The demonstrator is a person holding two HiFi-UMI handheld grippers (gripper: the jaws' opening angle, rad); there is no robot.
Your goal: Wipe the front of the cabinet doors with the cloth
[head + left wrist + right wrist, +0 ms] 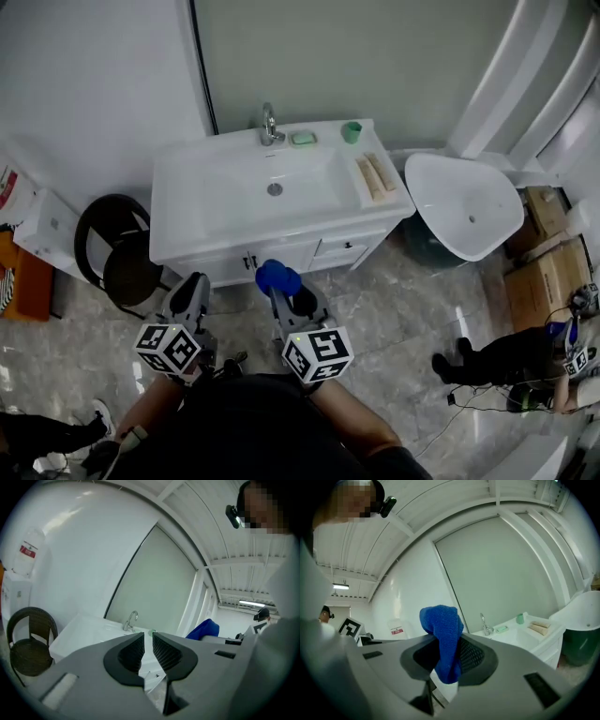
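Observation:
The white vanity cabinet stands against the wall, its doors facing me. My right gripper is shut on a bunched blue cloth, held just in front of the doors. In the right gripper view the cloth hangs between the jaws of the right gripper, and the cabinet lies beyond to the right. My left gripper hovers by the cabinet's left front corner. Seen in its own view, the left gripper is shut with nothing in it, and the cloth shows at the right.
A black round chair stands left of the cabinet, a white basin right of it, with cardboard boxes beyond. A tap, soap dish and green cup sit on the counter. A person crouches at the lower right.

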